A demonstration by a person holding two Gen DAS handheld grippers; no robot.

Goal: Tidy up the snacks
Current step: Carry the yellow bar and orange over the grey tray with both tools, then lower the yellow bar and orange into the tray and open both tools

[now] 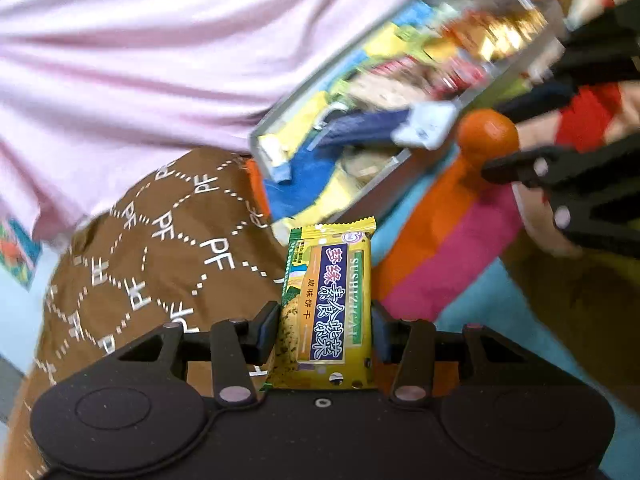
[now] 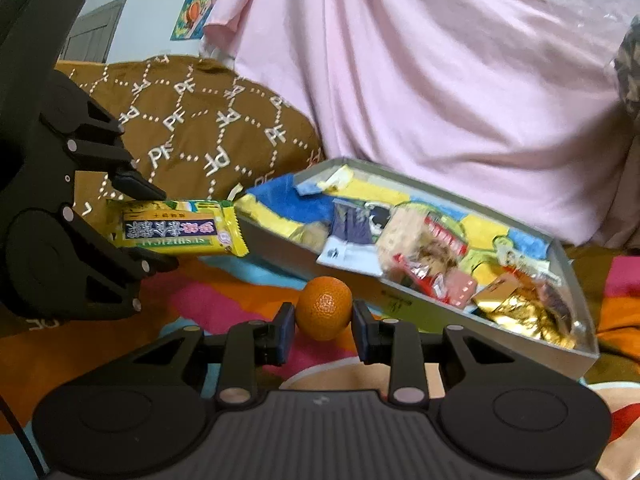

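My left gripper [image 1: 325, 326] is shut on a yellow-green biscuit packet [image 1: 330, 304], pads pressing its two long edges. From the right wrist view that same packet [image 2: 180, 228] hangs at the left in the left gripper [image 2: 160, 228]. My right gripper [image 2: 323, 320] is shut on a small orange [image 2: 324, 307]; the left wrist view shows the orange [image 1: 488, 136] at the right. Beyond both lies a grey tray [image 2: 420, 292] filled with several wrapped snacks, among them a gold foil pack [image 2: 520, 312] and a blue wrapper [image 2: 352, 226]. The tray [image 1: 384, 184] appears blurred in the left wrist view.
A brown cushion [image 2: 200, 128] with white lettering and pink cloth [image 2: 440, 80] rise behind the tray. A brightly striped cover [image 2: 224, 292] in orange, pink and blue lies under everything. A door [image 2: 92, 36] and a poster [image 2: 192, 8] are on the far wall.
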